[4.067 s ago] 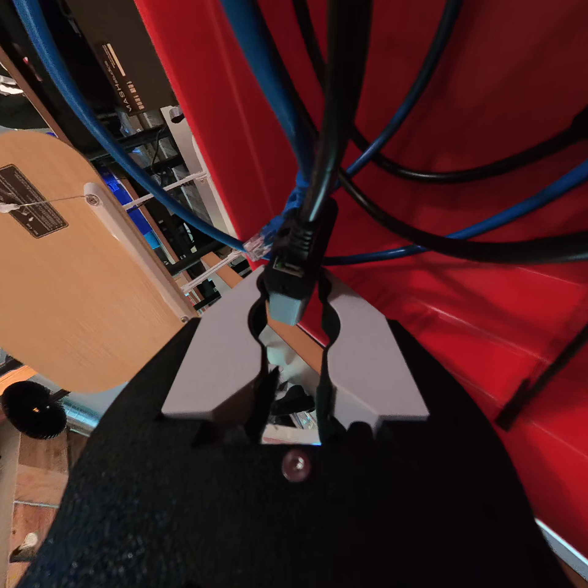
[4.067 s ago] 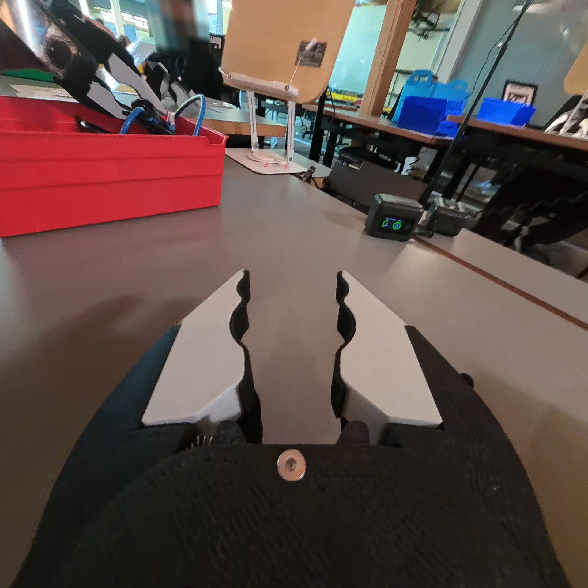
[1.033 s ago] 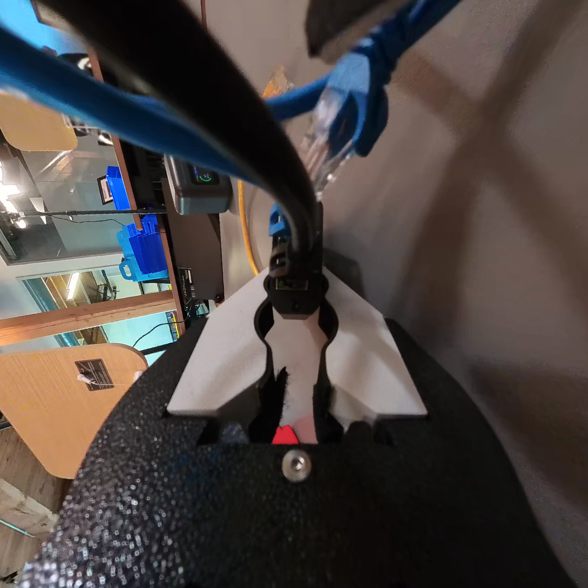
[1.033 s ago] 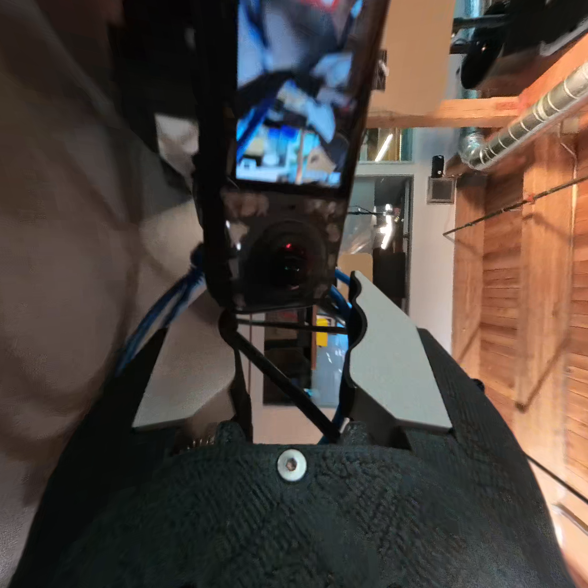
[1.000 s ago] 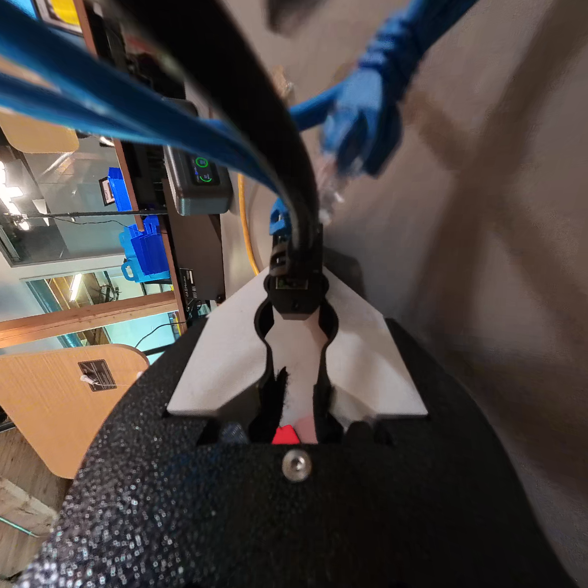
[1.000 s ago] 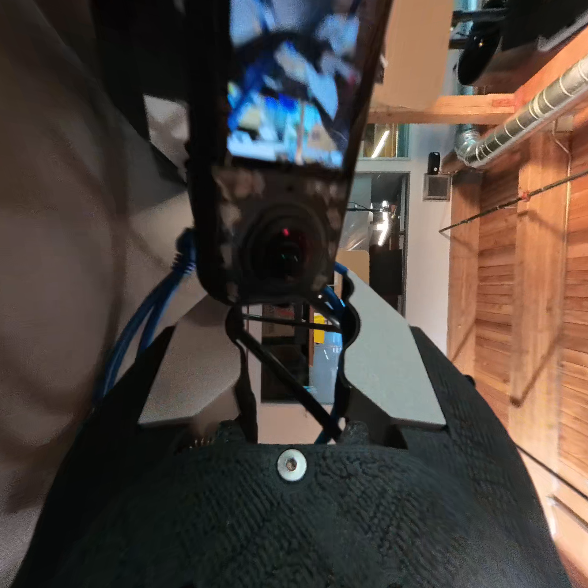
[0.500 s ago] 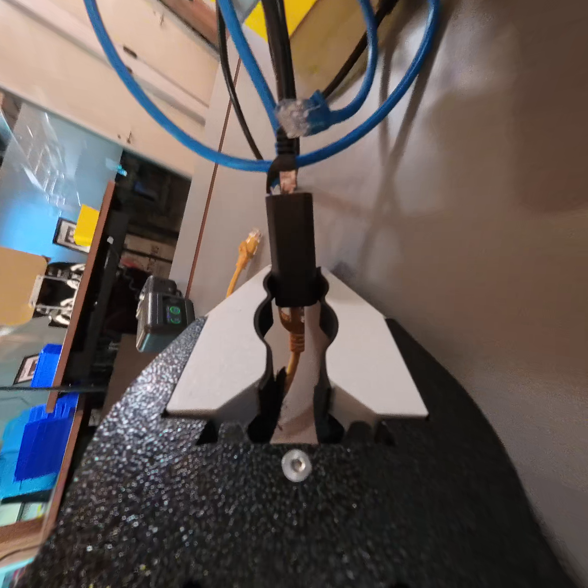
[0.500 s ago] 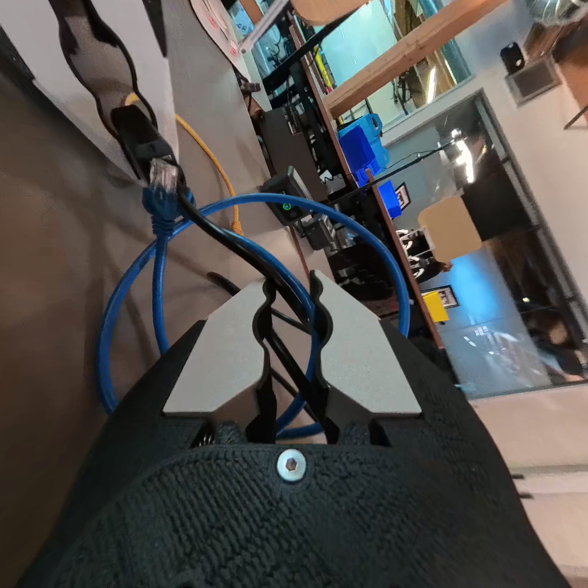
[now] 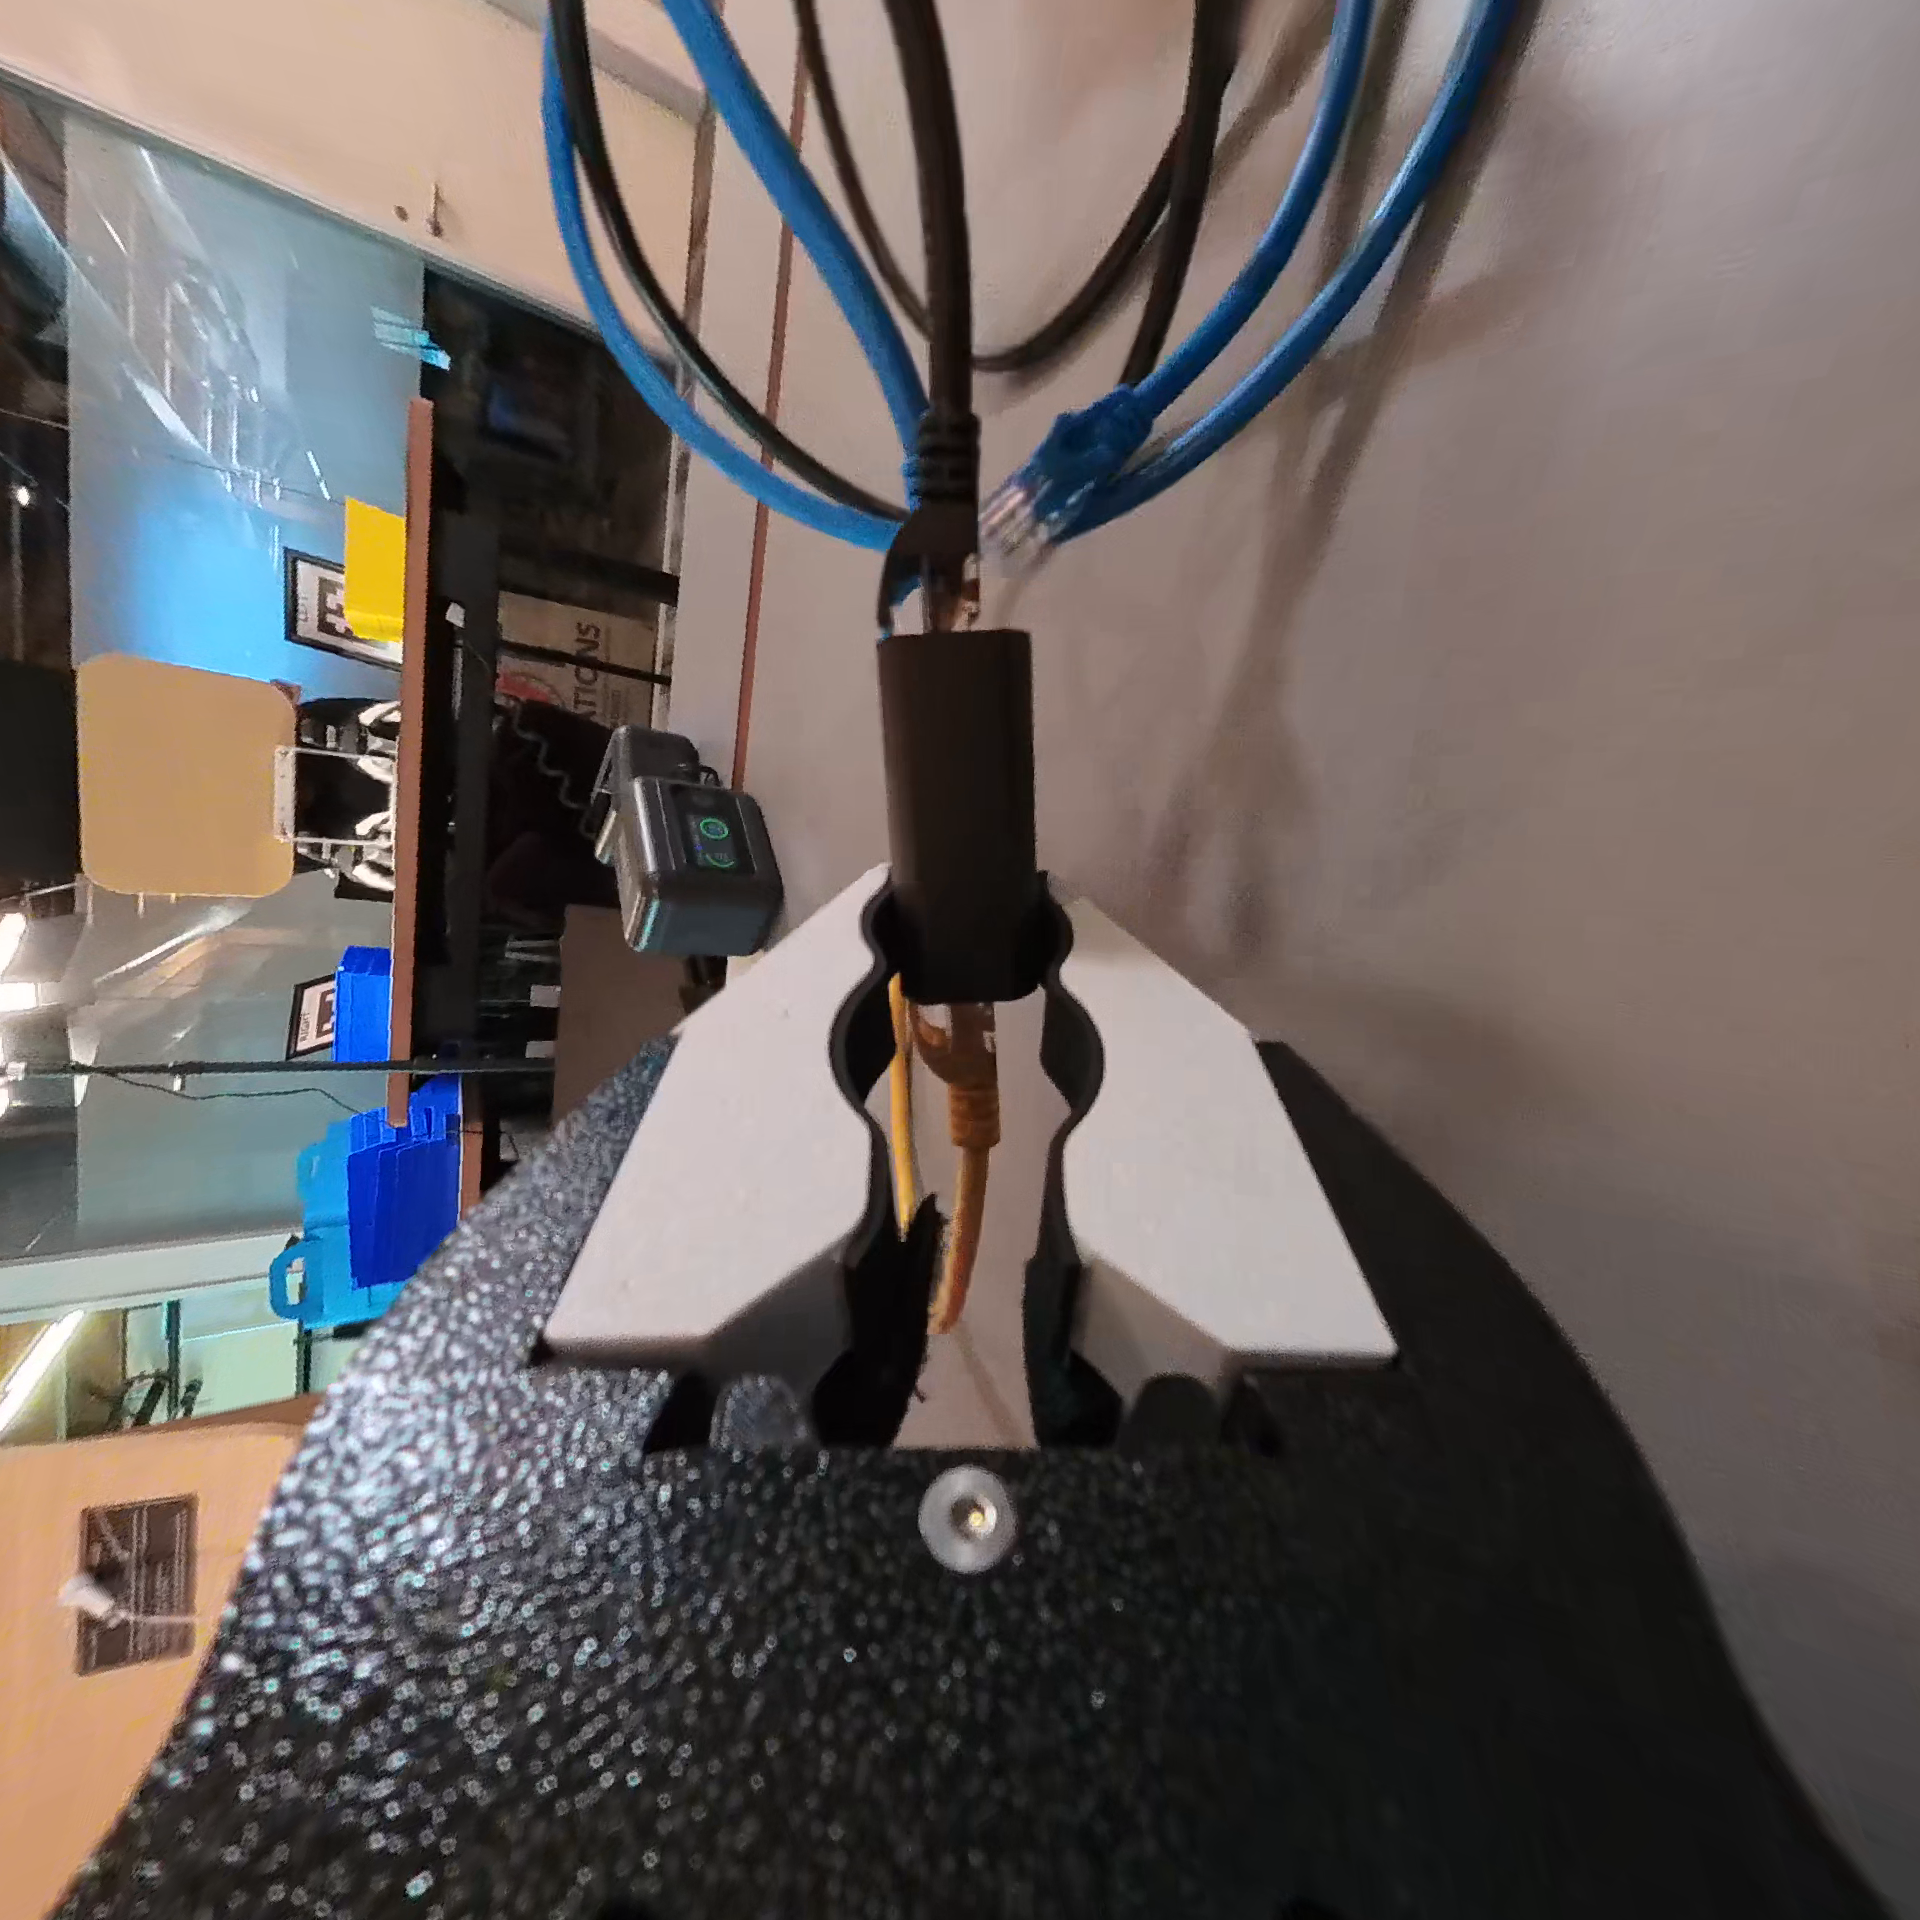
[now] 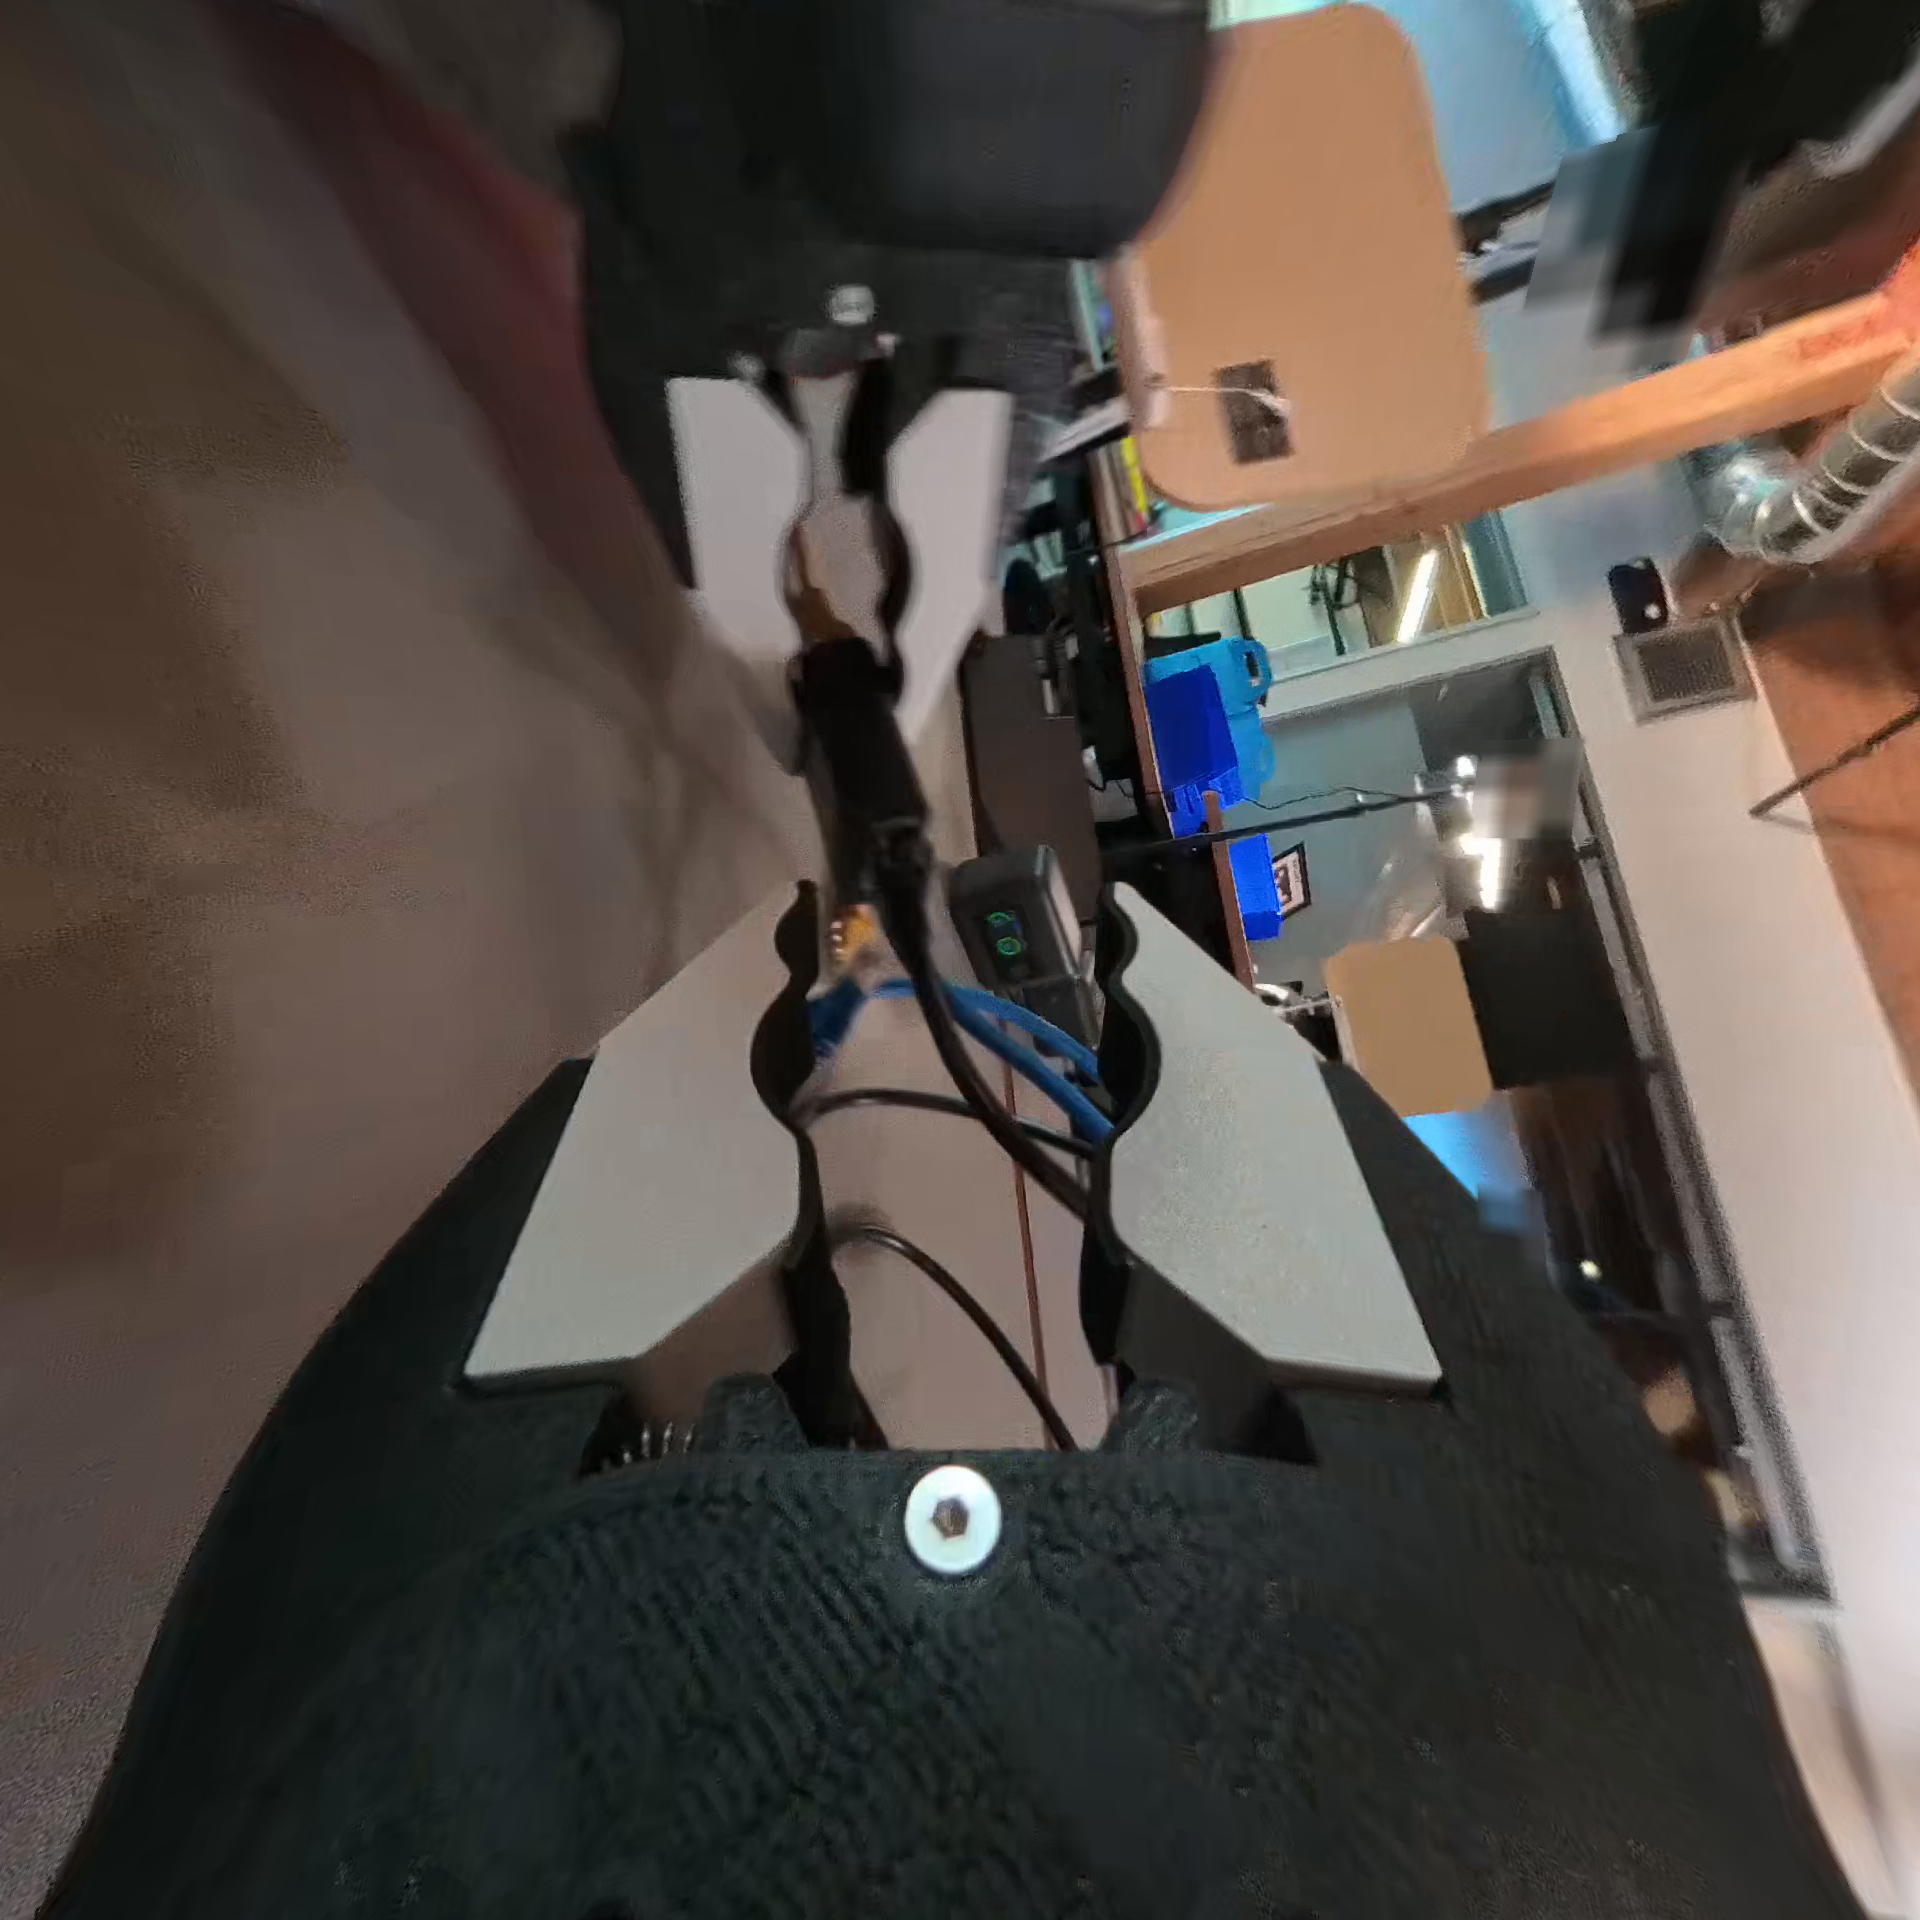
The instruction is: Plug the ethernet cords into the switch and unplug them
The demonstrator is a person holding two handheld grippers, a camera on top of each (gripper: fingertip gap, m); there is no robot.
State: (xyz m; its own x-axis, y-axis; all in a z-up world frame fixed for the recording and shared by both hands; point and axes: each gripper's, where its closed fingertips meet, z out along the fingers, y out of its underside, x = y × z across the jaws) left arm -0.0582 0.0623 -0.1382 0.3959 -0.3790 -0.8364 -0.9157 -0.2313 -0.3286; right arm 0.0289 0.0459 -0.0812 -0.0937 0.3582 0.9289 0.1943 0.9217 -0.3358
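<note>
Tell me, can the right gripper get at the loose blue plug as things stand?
Probably yes. The right gripper is open, and the blue plug lies between its fingers near the left one, unplugged. Black cables cross the same gap and could be pinched too.

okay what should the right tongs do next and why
Probably ease forward and shut on the black plug. The right tongs stand open with it just ahead of them, while the left tongs grip the switch with that plug in its far end.

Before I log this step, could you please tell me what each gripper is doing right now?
Left gripper: closed on the black switch.
Right gripper: open, holding nothing.
</note>
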